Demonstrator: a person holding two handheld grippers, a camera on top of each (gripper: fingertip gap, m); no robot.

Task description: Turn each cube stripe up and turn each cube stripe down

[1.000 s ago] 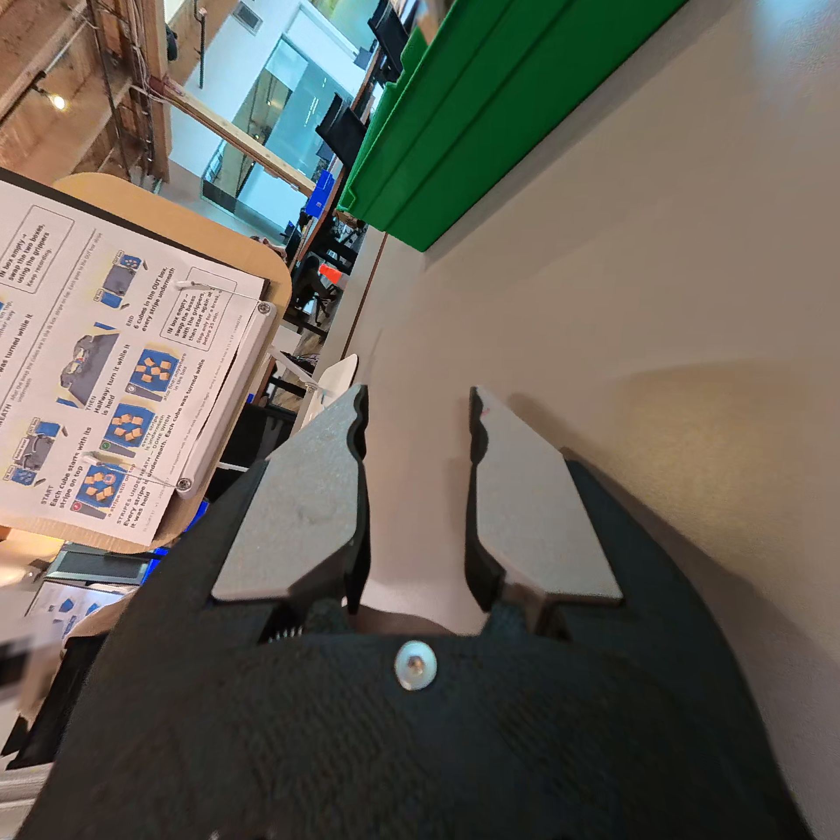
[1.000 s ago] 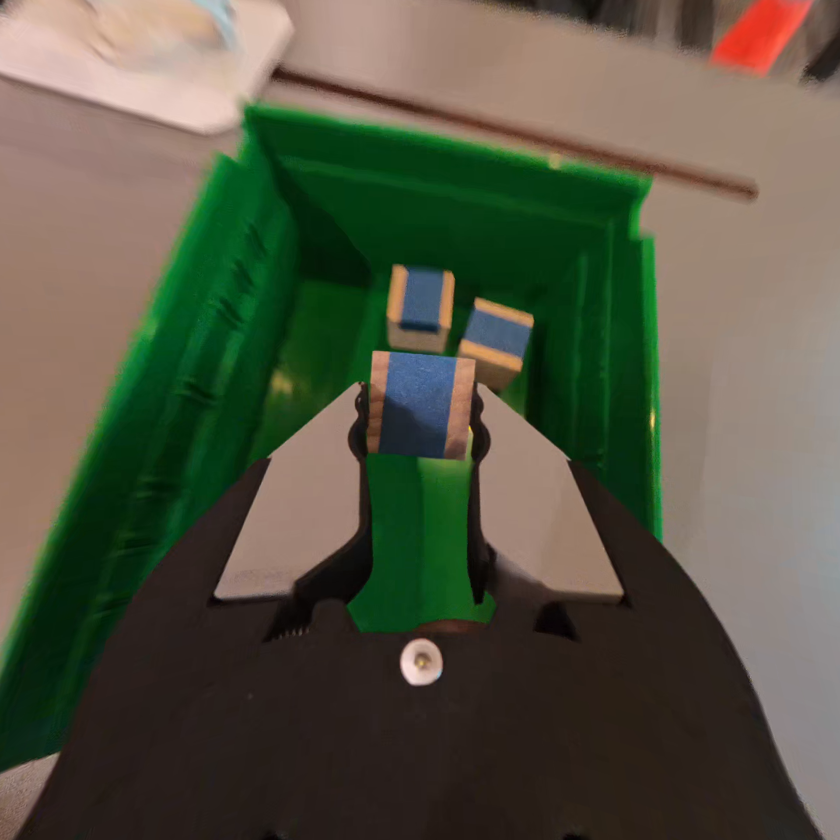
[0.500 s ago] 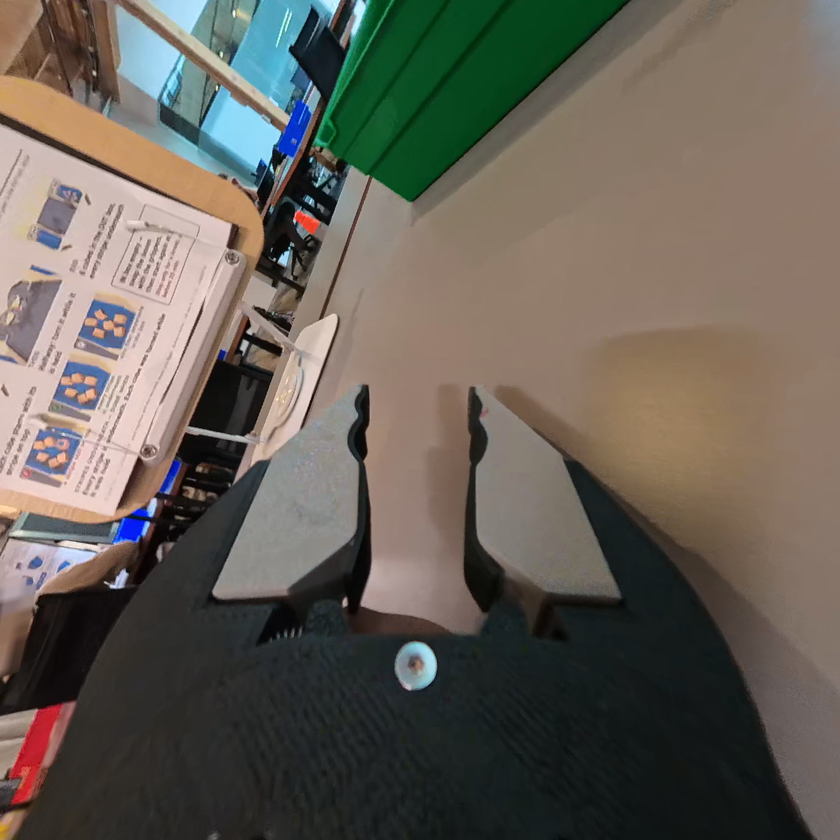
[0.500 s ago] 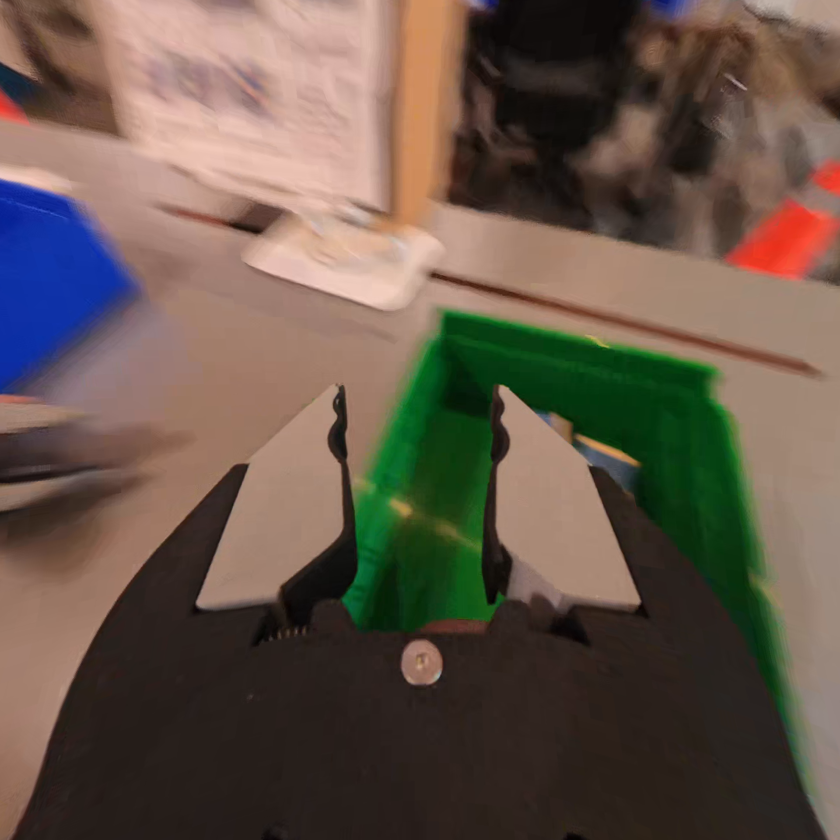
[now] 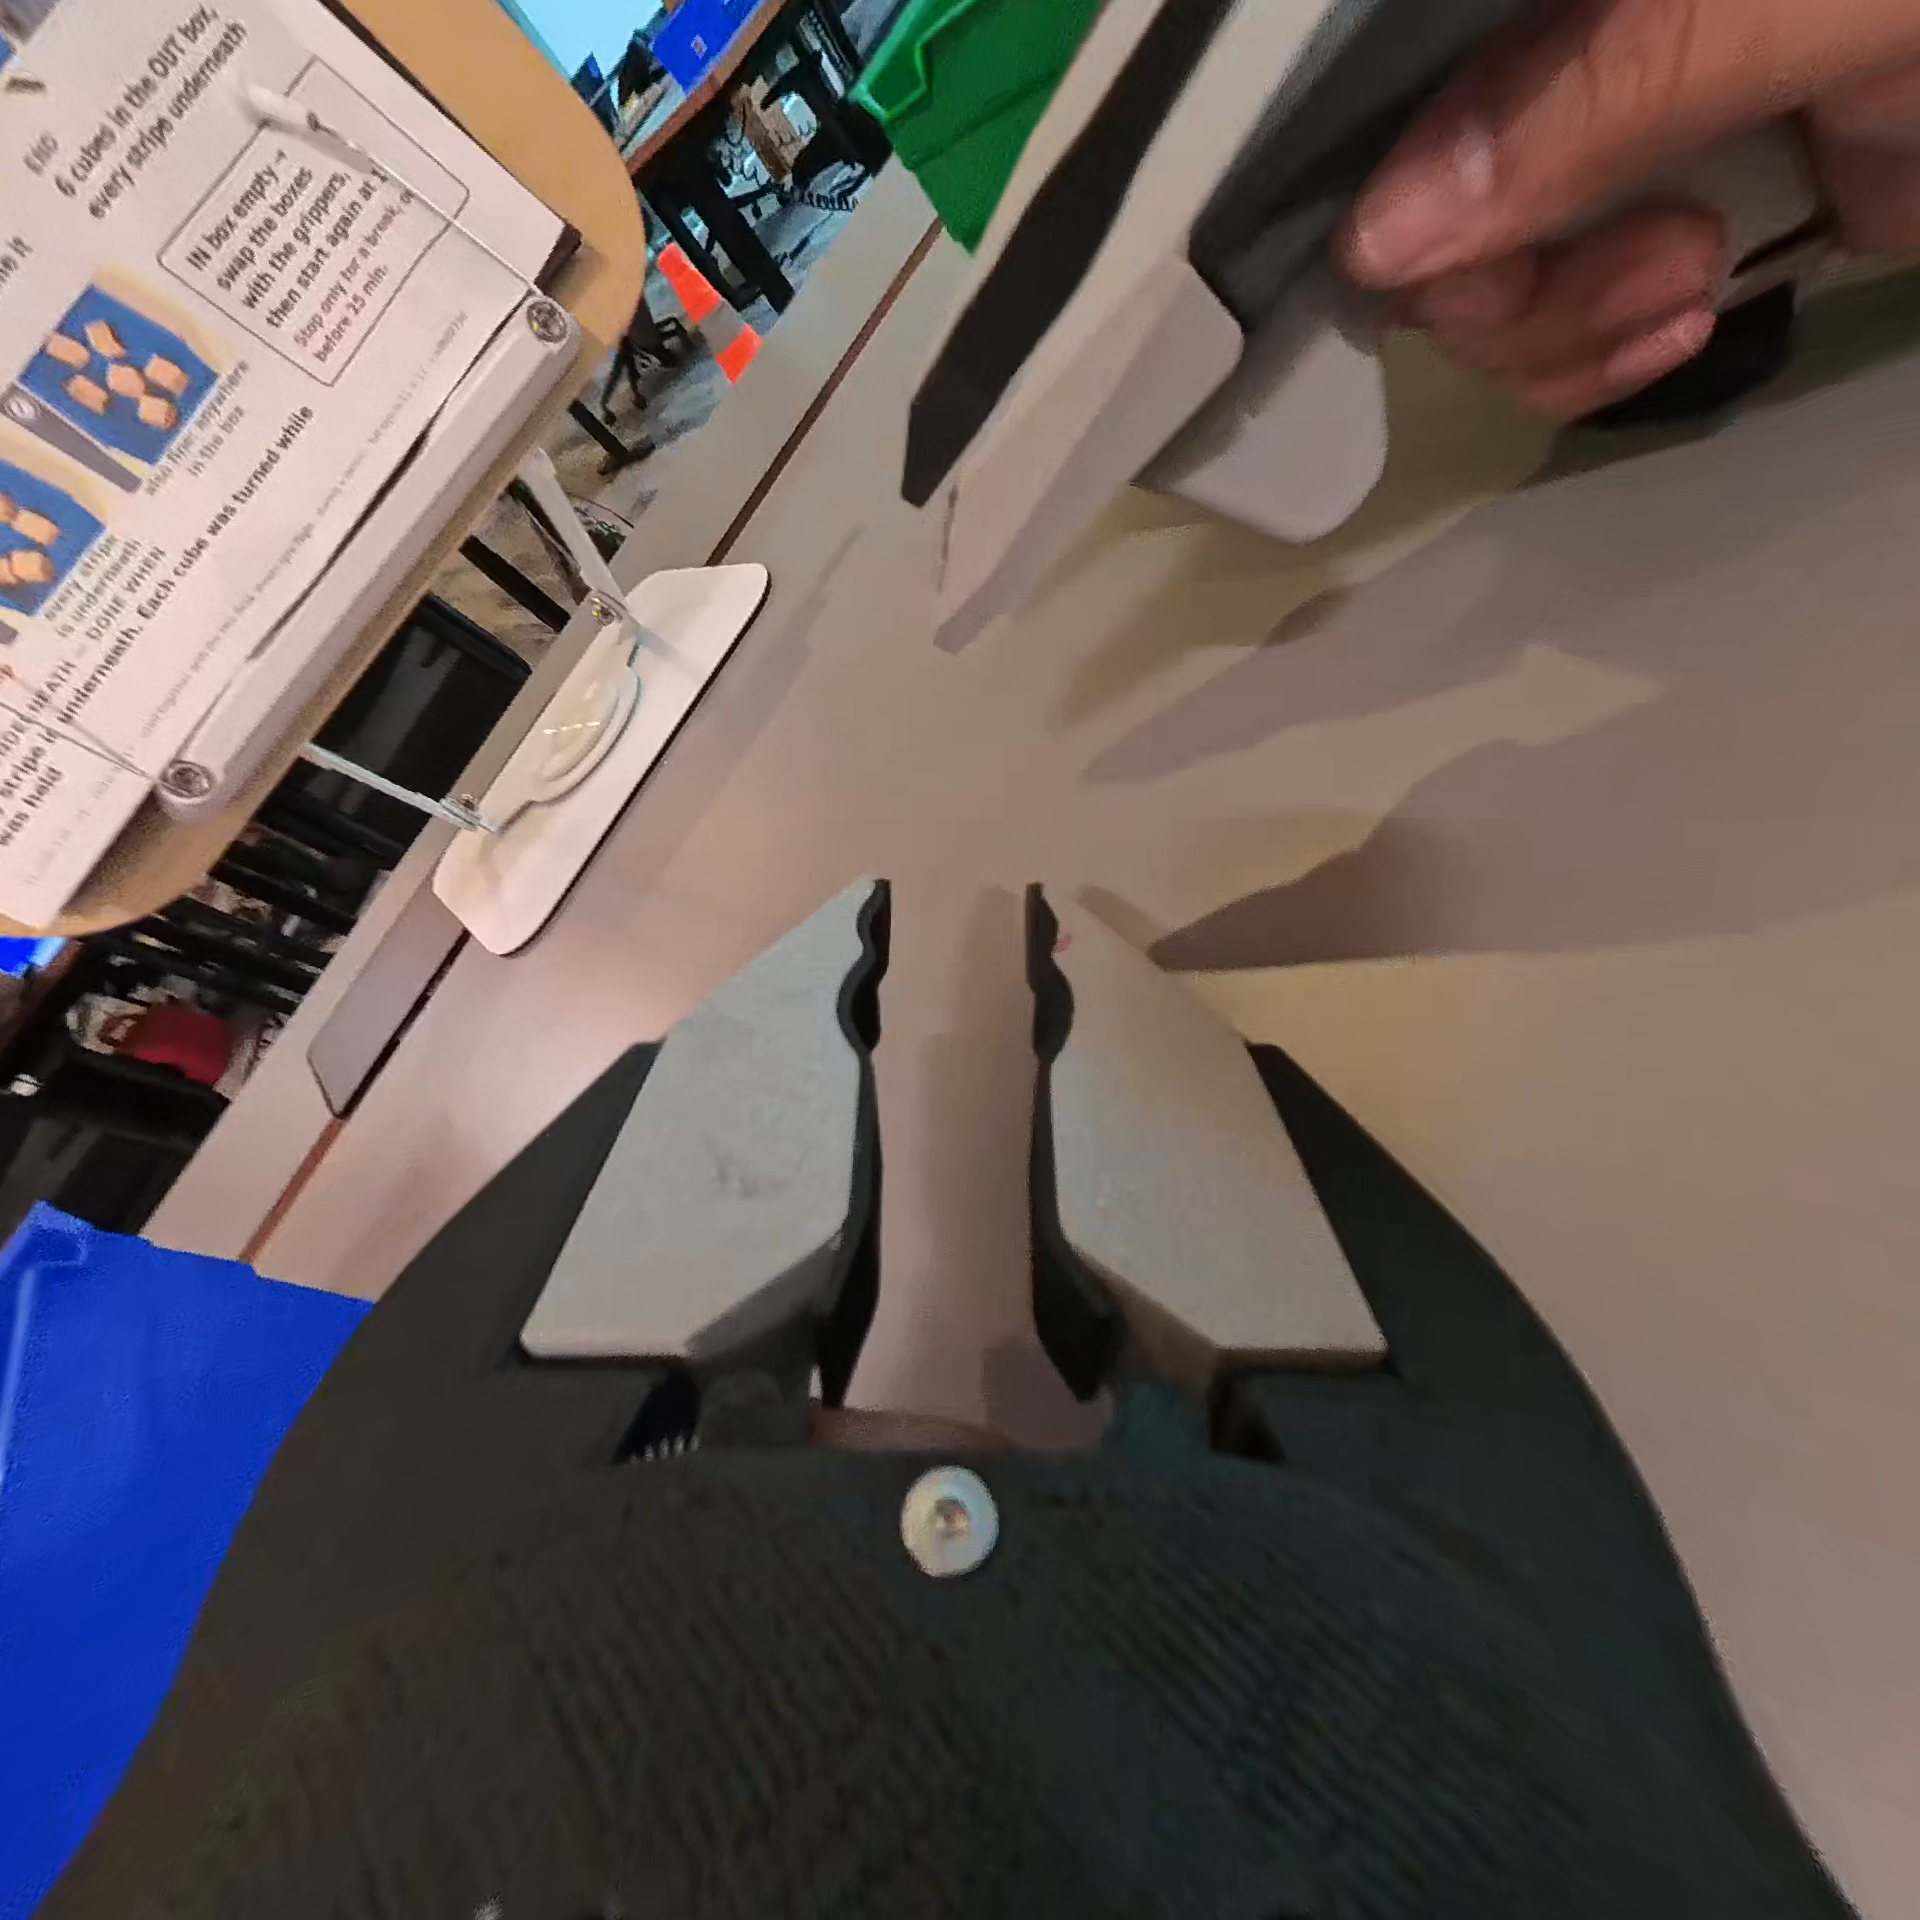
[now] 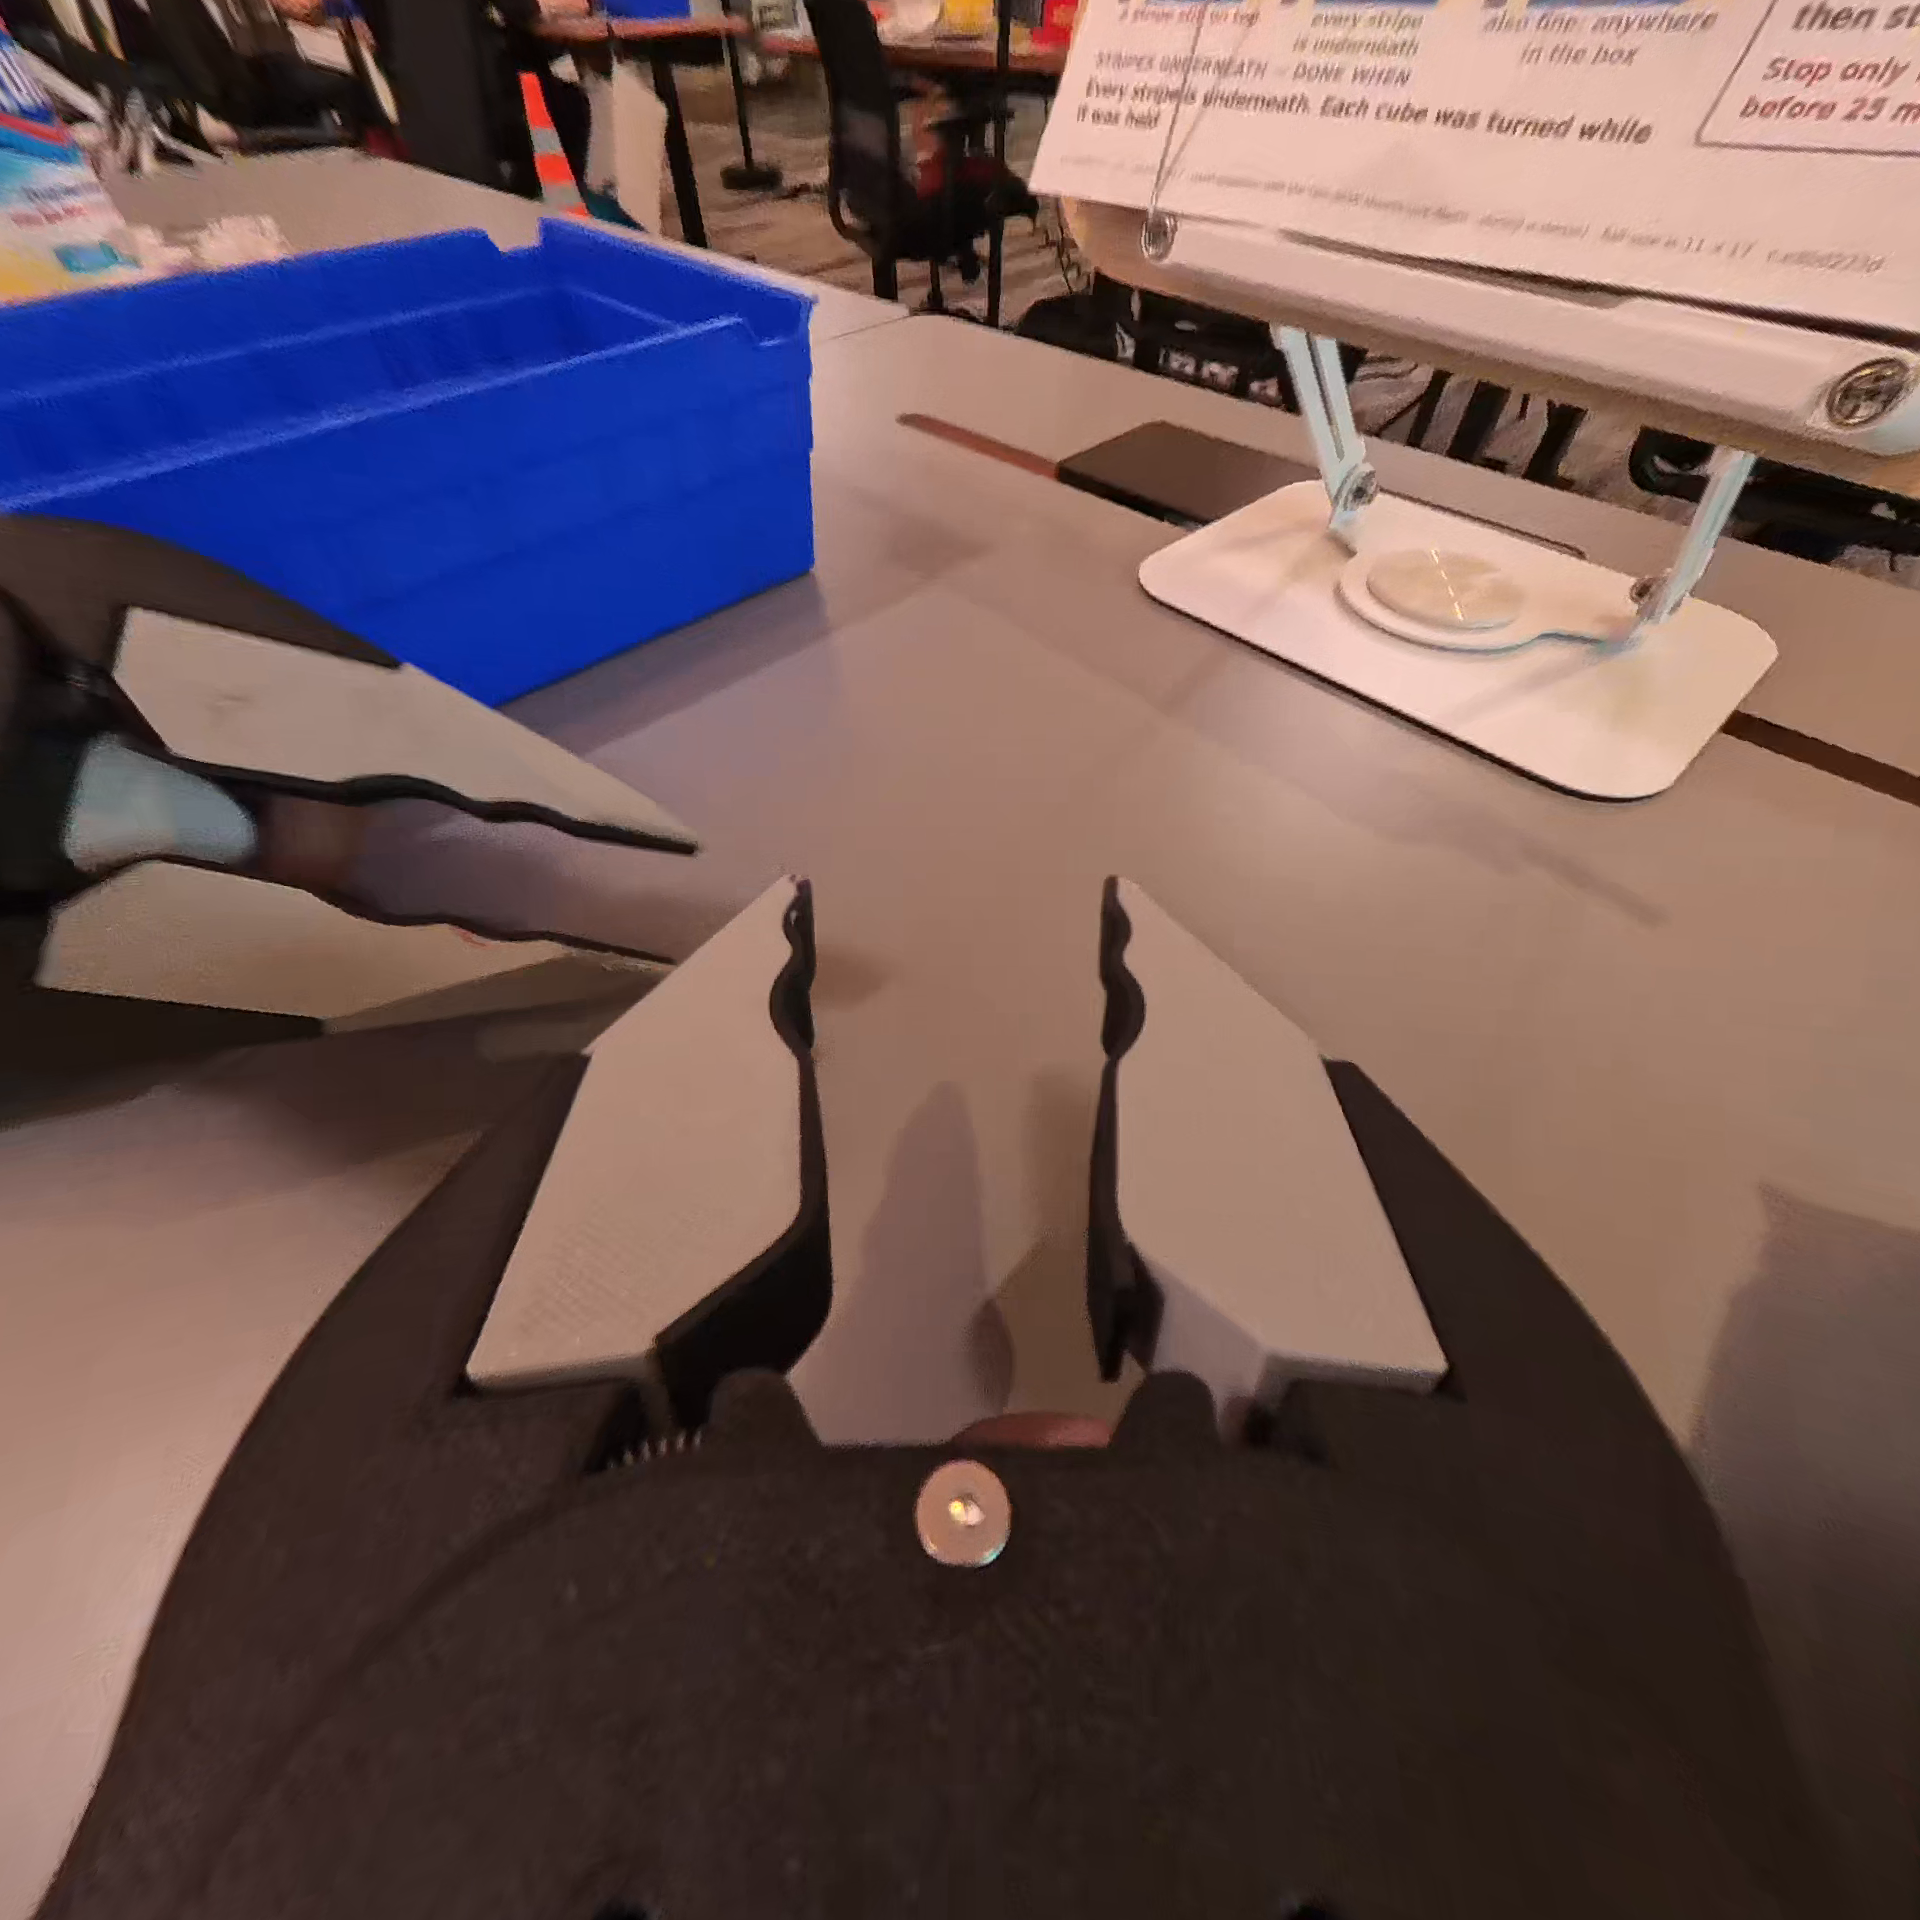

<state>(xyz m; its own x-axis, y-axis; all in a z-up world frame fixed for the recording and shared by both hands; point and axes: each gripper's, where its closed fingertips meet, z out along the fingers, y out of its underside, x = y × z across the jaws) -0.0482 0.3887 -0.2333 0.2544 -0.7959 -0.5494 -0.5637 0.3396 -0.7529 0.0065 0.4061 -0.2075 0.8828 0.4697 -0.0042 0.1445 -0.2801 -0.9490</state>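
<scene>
Your right gripper (image 6: 956,925) has let go of the striped cube and left the green bin (image 5: 966,94); both it and your left gripper (image 5: 956,935) gape empty, no cube visible now.

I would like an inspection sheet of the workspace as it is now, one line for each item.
Surface: grey table, bare between the grippers.
Job's things: blue bin at the left in the right wrist view, its visible part empty; corner of the green bin far off in the left wrist view; no cube in view.
Clutter: white stand holding an instruction sheet.
Grippers: left gripper empty, jaws slightly apart; right gripper empty, jaws wide apart; a hand holds the right one.
Cables: nothing seen.
Surroundings: other tables, chairs, an orange cone.
</scene>
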